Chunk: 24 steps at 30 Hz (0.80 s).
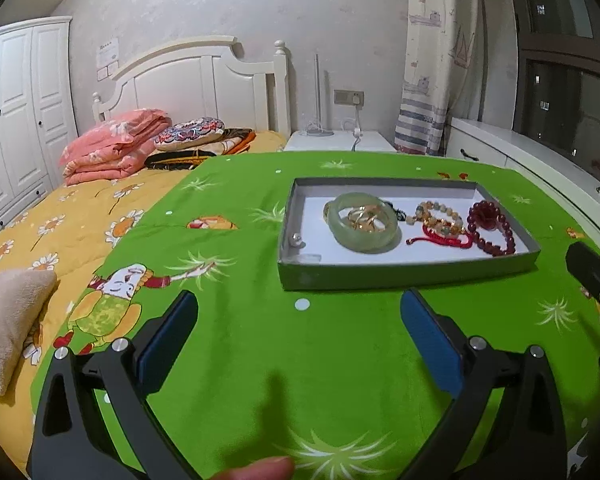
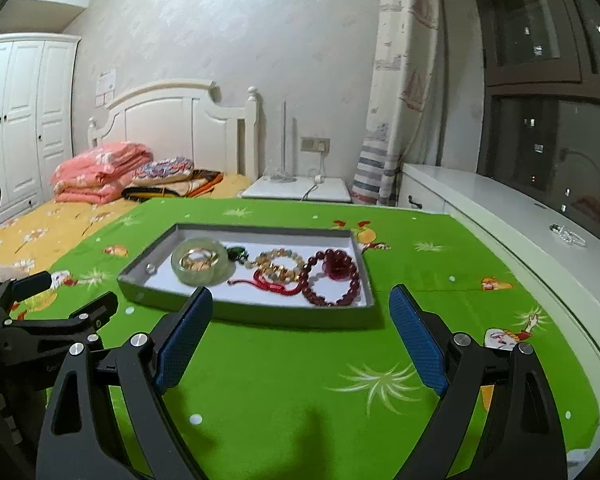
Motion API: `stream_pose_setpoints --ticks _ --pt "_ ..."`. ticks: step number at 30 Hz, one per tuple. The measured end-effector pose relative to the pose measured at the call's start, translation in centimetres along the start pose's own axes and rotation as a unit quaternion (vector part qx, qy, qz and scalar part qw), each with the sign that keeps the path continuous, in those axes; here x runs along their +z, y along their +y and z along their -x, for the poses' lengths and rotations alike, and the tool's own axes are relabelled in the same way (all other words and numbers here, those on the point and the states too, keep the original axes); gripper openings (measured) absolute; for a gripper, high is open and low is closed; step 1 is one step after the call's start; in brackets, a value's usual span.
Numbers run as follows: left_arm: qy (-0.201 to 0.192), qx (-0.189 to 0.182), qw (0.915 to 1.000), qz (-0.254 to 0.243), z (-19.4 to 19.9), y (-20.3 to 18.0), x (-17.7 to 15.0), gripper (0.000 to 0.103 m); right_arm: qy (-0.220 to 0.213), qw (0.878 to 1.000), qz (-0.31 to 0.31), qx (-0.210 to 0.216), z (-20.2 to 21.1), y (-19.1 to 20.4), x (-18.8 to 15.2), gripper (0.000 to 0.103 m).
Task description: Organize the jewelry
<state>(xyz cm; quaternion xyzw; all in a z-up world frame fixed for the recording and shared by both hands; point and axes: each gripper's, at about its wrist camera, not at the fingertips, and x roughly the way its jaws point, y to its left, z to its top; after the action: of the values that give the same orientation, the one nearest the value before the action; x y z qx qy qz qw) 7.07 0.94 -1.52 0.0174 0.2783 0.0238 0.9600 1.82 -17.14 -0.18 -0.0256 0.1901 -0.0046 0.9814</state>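
A shallow grey box (image 1: 380, 274) (image 2: 260, 316) with a white floor lies on a green cloth. In it are a pale green jade bangle (image 1: 342, 232) (image 2: 180, 274) with gold rings (image 1: 366, 218) inside it, a beige bead bracelet (image 1: 440, 218) (image 2: 280, 266), a red cord bracelet (image 1: 440, 240) (image 2: 276, 284), a dark red bead bracelet (image 1: 494, 226) (image 2: 334, 276) and a small silver bead (image 1: 296, 239) (image 2: 151, 268). My left gripper (image 1: 300, 308) is open and empty, just short of the box's near wall. My right gripper (image 2: 300, 304) is open and empty at the box's near wall.
The green cloth (image 1: 260, 360) covers a table beside a bed with a yellow flowered cover (image 1: 60, 224), folded pink quilts (image 1: 112, 148) and a beige cushion (image 1: 8, 320). A white nightstand (image 1: 340, 140) and a white window ledge (image 2: 500, 208) stand behind and to the right.
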Motion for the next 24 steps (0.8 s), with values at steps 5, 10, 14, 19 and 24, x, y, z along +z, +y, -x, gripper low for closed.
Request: stream_pose_setpoints --ticks 5,10,14,19,24 --pt "0.008 0.000 0.9999 0.010 -0.6 0.2 -0.1 0.098 -0.003 1.000 0.006 -0.009 -0.3 0.1 0.2 0.084" --pt "0.013 -0.001 0.9999 0.009 -1.1 0.3 -0.6 0.098 0.000 1.000 0.028 -0.005 -0.6 1.1 0.2 0.084" --pt "0.019 0.003 0.9998 0.010 -1.3 0.5 -0.7 0.098 0.001 1.000 0.022 0.001 -0.6 1.1 0.1 0.084" --pt "0.018 0.004 0.9998 0.002 -1.0 0.0 -1.1 0.098 0.006 1.000 0.026 0.004 -0.3 1.0 -0.4 0.084" --pt "0.015 -0.001 0.9998 -0.013 -0.3 -0.7 -1.3 0.098 0.001 1.000 0.022 0.004 0.4 0.6 -0.4 0.084"
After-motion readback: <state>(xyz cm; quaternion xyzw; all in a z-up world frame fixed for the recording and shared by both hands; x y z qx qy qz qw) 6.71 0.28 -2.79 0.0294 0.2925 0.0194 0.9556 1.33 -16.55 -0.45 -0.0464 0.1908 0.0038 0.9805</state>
